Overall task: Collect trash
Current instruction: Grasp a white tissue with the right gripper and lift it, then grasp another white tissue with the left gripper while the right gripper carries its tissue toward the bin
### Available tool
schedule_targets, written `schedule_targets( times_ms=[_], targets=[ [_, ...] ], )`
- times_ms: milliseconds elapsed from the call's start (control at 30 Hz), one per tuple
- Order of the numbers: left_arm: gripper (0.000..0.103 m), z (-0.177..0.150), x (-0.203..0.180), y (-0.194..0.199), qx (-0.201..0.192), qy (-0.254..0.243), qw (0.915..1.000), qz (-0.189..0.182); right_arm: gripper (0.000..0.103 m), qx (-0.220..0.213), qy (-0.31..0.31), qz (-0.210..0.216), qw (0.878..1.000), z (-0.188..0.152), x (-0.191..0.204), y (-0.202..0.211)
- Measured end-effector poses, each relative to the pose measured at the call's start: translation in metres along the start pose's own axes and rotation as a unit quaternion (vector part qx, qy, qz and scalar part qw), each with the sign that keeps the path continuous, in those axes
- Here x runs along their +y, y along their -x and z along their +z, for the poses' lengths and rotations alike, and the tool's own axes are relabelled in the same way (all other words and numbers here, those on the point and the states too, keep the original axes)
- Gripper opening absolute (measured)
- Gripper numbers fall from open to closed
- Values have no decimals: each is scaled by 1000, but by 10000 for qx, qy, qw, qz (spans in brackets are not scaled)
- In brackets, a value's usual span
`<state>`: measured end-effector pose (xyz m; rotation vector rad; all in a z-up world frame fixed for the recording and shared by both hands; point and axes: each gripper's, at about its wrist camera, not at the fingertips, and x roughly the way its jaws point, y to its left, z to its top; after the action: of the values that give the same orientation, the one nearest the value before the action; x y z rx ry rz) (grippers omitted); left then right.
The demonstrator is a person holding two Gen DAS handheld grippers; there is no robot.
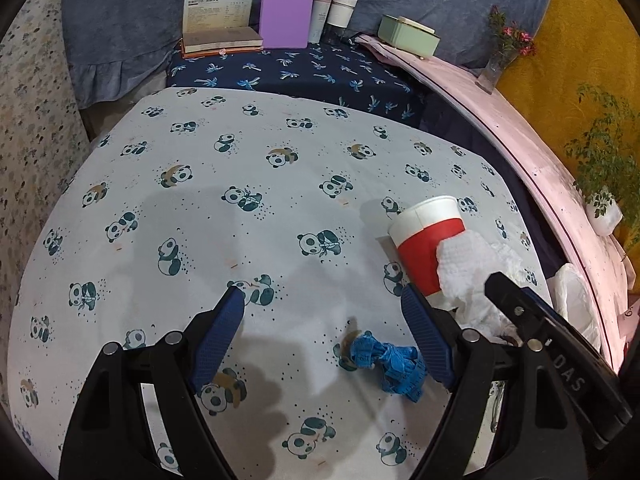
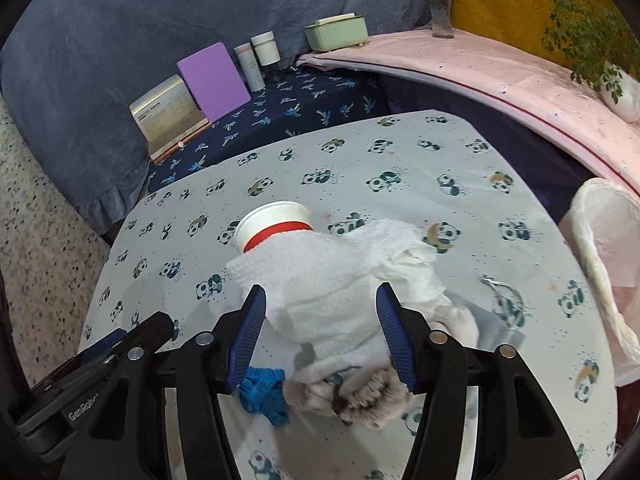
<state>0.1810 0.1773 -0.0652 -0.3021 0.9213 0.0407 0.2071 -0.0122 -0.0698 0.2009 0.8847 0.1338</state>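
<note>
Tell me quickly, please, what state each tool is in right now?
Left tool: open, holding nothing, above the panda cloth.
Right tool: open, its fingers either side of the crumpled white tissue, not gripping it.

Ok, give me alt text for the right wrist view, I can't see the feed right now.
The open right gripper straddles crumpled white paper towel draped against a tipped red-and-white paper cup on a panda-print tablecloth. Blue crumpled tape lies near its left finger; a plastic-lined bin sits at right.
</note>
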Motion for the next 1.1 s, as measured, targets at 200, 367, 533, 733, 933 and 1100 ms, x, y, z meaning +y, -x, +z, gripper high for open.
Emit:
schedule_targets(
  times_ms=[200,367,533,733,933,1100],
  targets=[
    [77,-1,-3,-6,35,-48,10000,-10,24,157,22,208,9997,-3,2,-14],
    [77,-5,-10,-5,61,-106,9999,-43,3,8,37,226,9997,1,-6,2],
    [77,-11,-23,1,55,-208,9997,-117,3,-378,-88,99,9992,4,-25,37],
    [77,-19,-46,12,22,-411,9988,-273,3,-787,-409,-102,9960,10,-58,76],
    [77,-29,-76,17,22,-688,9966,-449,3,-1015,-663,-289,9922,6,-89,103],
    [76,-34,-104,15,79,-930,9939,-595,3,-1119,-847,-457,9891,0,-111,115]
  ],
)
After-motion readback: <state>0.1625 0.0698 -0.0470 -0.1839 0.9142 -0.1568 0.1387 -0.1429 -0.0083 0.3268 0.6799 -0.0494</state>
